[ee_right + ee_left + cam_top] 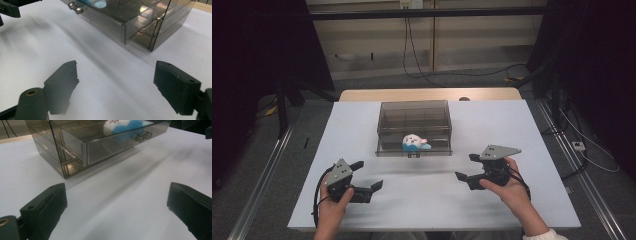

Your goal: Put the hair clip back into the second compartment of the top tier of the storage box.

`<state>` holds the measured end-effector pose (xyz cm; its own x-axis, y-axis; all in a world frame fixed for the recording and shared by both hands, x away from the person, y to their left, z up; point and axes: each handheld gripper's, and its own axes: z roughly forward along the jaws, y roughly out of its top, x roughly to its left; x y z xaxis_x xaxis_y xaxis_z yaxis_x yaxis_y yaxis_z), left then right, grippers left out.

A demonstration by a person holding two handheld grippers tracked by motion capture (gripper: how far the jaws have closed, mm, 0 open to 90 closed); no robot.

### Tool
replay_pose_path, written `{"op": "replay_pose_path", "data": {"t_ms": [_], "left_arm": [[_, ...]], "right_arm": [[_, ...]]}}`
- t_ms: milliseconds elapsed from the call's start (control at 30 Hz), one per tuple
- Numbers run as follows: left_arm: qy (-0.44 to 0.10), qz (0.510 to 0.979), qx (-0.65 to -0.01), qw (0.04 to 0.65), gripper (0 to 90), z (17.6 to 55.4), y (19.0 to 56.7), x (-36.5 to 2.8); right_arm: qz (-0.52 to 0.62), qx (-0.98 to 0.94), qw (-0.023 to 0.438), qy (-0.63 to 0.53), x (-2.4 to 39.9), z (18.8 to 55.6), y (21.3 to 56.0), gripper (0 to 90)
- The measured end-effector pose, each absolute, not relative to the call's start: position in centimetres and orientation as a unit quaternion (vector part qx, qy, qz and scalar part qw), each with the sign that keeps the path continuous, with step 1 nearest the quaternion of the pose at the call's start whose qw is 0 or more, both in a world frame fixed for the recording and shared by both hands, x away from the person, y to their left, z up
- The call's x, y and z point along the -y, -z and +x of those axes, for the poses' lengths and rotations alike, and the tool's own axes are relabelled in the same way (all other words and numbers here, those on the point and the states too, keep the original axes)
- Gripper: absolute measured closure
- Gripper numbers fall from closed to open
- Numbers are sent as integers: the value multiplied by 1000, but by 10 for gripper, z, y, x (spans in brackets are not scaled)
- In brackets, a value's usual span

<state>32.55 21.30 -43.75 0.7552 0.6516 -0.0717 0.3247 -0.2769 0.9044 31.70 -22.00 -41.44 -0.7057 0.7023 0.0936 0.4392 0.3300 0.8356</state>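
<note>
A smoky see-through drawer box stands in the middle of the white table. Its drawer is pulled out a little, and a blue and white plush toy lies inside. My left gripper rests low near the table's front left, jaws wide apart and empty. My right gripper sits front right, also open with nothing between its fingers. The left gripper view looks past my left gripper to the drawer box and the toy. Beyond my right gripper are the drawer box and its metal knob.
Bare white tabletop lies between both grippers and the box. A wooden strip runs along the table's far edge. Cables trail on the floor behind, and dark stands flank both sides.
</note>
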Motion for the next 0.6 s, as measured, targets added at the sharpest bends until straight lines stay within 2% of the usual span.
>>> {"op": "replay_pose_path", "data": {"t_ms": [600], "left_arm": [[-159, 783, -312, 515, 29, 325, 437, -213]], "right_arm": [[366, -799, 145, -454, 233, 309, 425, 188]]}}
